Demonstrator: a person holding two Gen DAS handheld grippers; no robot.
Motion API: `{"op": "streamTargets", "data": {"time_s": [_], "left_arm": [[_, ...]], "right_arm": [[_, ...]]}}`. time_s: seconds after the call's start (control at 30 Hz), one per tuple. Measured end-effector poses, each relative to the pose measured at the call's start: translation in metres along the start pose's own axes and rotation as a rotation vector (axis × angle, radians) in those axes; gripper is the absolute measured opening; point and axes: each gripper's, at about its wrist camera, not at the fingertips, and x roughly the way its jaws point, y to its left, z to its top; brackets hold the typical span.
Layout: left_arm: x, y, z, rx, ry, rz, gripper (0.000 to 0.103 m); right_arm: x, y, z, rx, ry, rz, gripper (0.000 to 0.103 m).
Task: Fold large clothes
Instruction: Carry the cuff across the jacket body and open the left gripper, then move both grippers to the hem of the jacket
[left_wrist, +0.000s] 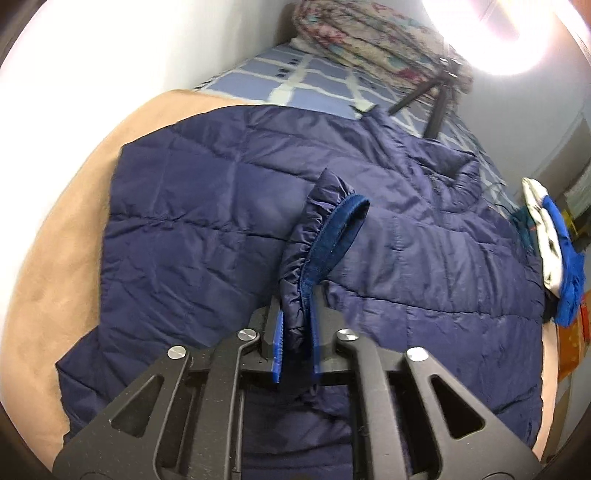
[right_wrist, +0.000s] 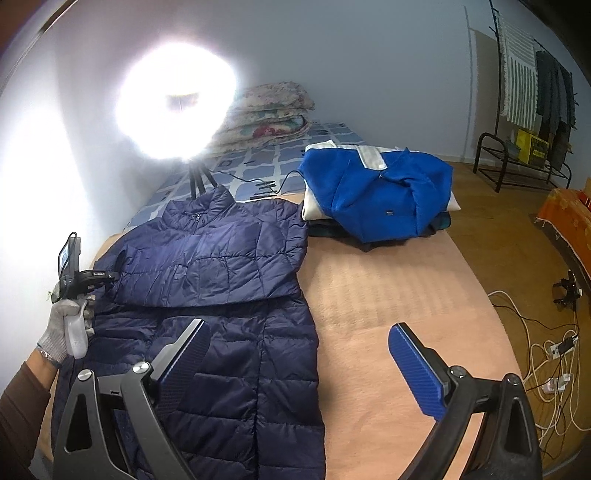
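**Navy jacket on bed, cuff between left jaws**

The navy quilted jacket (right_wrist: 207, 280) is laid flat on the tan blanket (right_wrist: 388, 295). Its sleeve cuff (left_wrist: 314, 258) is pinched by the left gripper (left_wrist: 297, 343). The right gripper (right_wrist: 299, 365) is held wide open, nothing between its jaws.

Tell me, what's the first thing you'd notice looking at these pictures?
The ring light blazing white against the wall at the far end of the bed. Next, the big navy puffer jacket spread over the tan blanket, with its sleeve cuff between the pads of the left claw. Beside the jacket's top sits a bright blue folded garment on a small pile.
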Motion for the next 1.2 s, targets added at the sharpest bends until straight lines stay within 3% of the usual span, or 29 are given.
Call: {"op": "streamTargets", "data": {"time_s": [0.07,0.13,0.3,0.47,0.7,0.87,1.2], "left_arm": [[0.000,0.006,0.001,-0.002,-0.020,0.053,0.033],[-0.002,0.012,0.004,-0.006,-0.042,0.107,0.042],[-0.010,0.031,0.010,-0.020,-0.058,0.154,0.042],[-0.051,0.035,0.005,0.049,-0.110,0.183,0.042],[-0.141,0.045,-0.014,0.137,-0.166,0.154,0.042],[-0.226,0.058,-0.048,0.175,-0.211,0.146,0.067],[-0.361,0.081,-0.136,0.197,-0.242,0.126,0.067]], "right_arm": [[0.001,0.001,0.001,0.000,0.004,0.006,0.098],[0.001,0.002,0.001,-0.002,0.004,0.007,0.098],[0.001,0.004,0.002,-0.006,0.001,0.016,0.098],[-0.002,0.010,0.002,-0.020,-0.008,0.026,0.098],[-0.024,0.015,0.000,-0.029,-0.080,0.077,0.099],[-0.036,0.017,-0.006,-0.039,-0.118,0.121,0.100],[-0.058,0.034,-0.043,-0.242,-0.162,0.155,0.103]]}}
